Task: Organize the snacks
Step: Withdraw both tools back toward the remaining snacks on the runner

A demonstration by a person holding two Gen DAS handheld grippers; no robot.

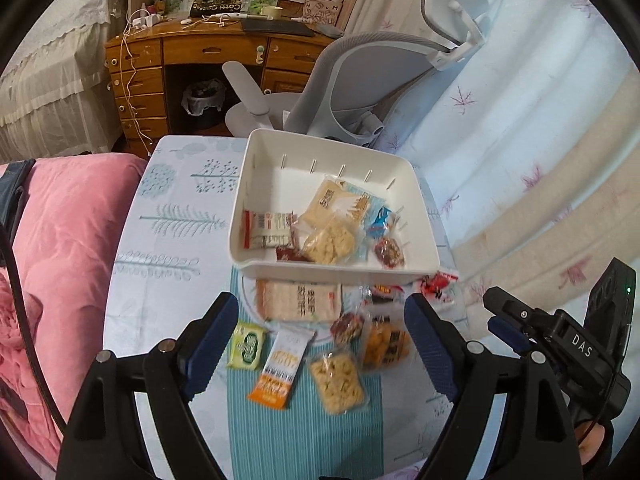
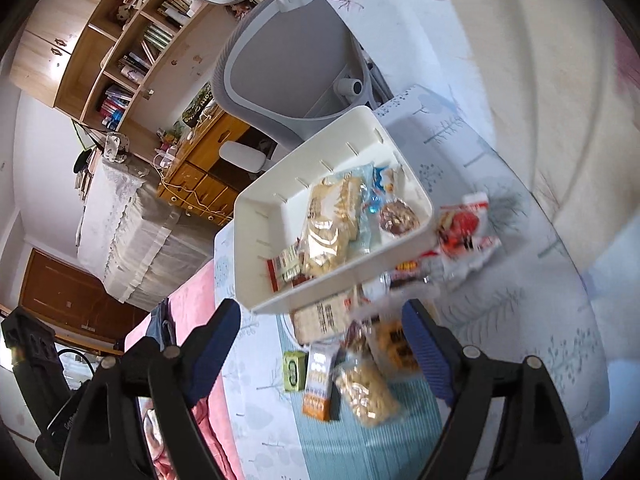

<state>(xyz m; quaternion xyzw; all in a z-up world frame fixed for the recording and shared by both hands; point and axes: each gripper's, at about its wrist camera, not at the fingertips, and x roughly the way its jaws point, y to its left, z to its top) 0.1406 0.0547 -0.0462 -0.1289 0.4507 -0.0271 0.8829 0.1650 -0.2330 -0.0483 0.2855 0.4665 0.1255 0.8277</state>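
A white bin (image 1: 420, 240) (image 2: 256, 216) on the small table holds several wrapped snacks, among them a red-and-white bar (image 1: 266, 230) and a rice cracker pack (image 1: 330, 244). In front of it lie loose snacks: a large wafer pack (image 1: 300, 300), a green packet (image 1: 247, 346) (image 2: 294, 370), an orange-and-white bar (image 1: 282, 366) (image 2: 318, 382), a rice cracker pack (image 1: 340, 378) (image 2: 366, 394) and a red packet (image 1: 438, 286) (image 2: 460, 226). My left gripper (image 1: 322, 346) hovers open above the loose snacks, nothing between its fingers. My right gripper (image 2: 322, 354) is open and empty too; its body (image 1: 560, 340) shows at right.
The table has a tree-print cloth (image 1: 176, 216) and a teal striped mat (image 1: 304, 432). A pink quilt (image 1: 68, 240) lies to the left. A grey office chair (image 1: 360, 76) and a wooden desk (image 1: 192, 56) stand behind; a pale curtain (image 1: 520, 128) hangs at right.
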